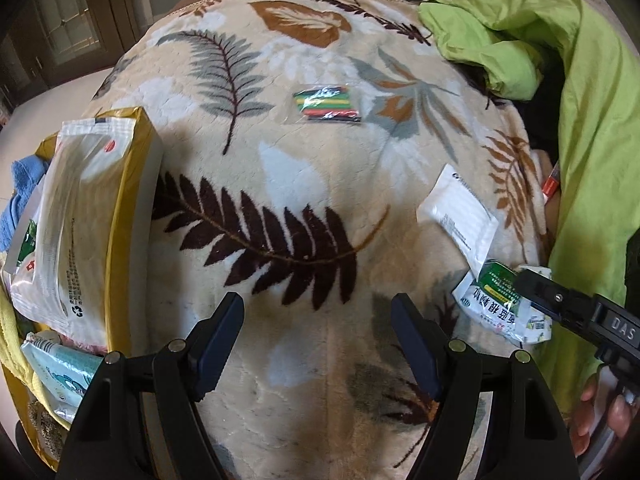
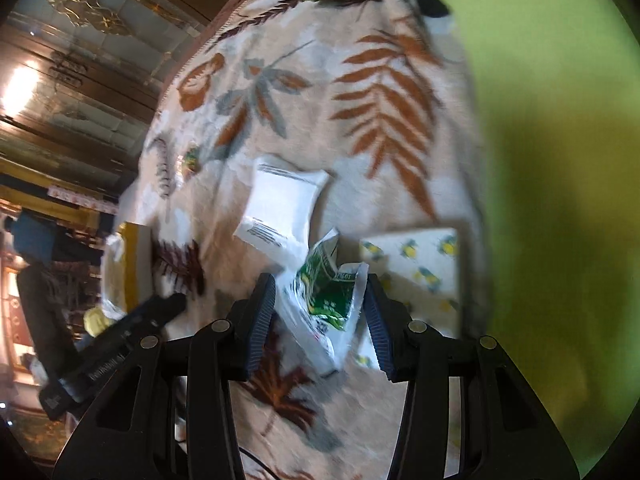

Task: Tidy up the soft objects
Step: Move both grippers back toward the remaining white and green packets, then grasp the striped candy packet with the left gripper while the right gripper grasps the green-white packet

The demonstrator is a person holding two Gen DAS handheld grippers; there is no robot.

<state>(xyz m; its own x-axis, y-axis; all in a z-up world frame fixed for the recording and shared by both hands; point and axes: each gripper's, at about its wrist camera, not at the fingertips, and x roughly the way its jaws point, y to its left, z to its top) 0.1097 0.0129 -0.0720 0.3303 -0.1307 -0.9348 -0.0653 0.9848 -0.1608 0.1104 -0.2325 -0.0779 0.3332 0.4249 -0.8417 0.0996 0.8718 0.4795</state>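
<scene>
A green and white packet (image 2: pixel 324 304) sits between my right gripper's (image 2: pixel 320 304) fingers, crumpled and squeezed by both pads; in the left wrist view the same packet (image 1: pixel 500 304) hangs from that gripper (image 1: pixel 524 284) at the right, just over the leaf-print blanket (image 1: pixel 304 184). My left gripper (image 1: pixel 320 320) is open and empty above the blanket. A white sachet (image 1: pixel 460 216) (image 2: pixel 284 204) lies beside the packet. A small bag of coloured strips (image 1: pixel 326 102) lies farther off. A yellow box (image 1: pixel 132 216) at the left holds a large white pouch (image 1: pixel 76 216) and other soft packs.
A green cloth (image 1: pixel 592 128) (image 2: pixel 560 160) is heaped along the right side. A lemon-print pack (image 2: pixel 420 264) lies right of my right gripper. A blue towel (image 1: pixel 24 192) sits behind the box. The left gripper (image 2: pixel 132 332) shows in the right wrist view, low left.
</scene>
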